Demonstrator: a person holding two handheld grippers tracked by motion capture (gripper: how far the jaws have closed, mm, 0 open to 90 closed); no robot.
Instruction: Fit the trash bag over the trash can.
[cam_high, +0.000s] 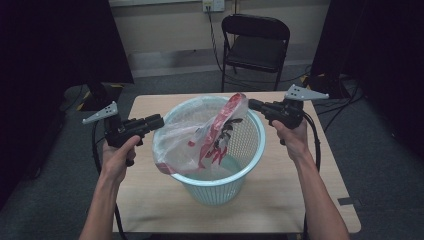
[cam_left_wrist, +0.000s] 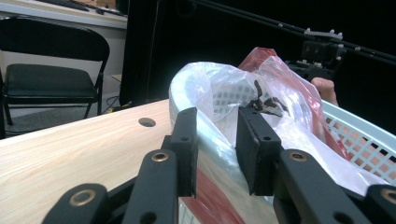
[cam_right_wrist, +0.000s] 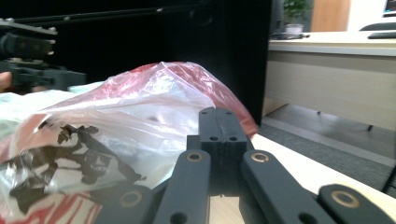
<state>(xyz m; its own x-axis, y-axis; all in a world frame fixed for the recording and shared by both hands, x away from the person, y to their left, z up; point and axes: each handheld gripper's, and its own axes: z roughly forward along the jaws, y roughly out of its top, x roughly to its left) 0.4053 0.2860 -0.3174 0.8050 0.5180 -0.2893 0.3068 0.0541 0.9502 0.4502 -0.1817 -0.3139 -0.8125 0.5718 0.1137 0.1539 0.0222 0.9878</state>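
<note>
Bag (cam_high: 210, 135): left fingers (cam_left_wrist: 187, 144) half-open astride, right fingers (cam_right_wrist: 219, 135) closed.

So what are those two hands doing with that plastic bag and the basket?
A person is fitting a clear plastic bag with red print into a pale blue mesh basket that stands on a wooden table. The left gripper straddles the basket's rim where the bag folds over it, its jaws set apart. The right gripper sits at the far side, jaws pressed together; whether they pinch any plastic is hard to tell. The bag is only partly spread, with one side sticking up above the rim.
</note>
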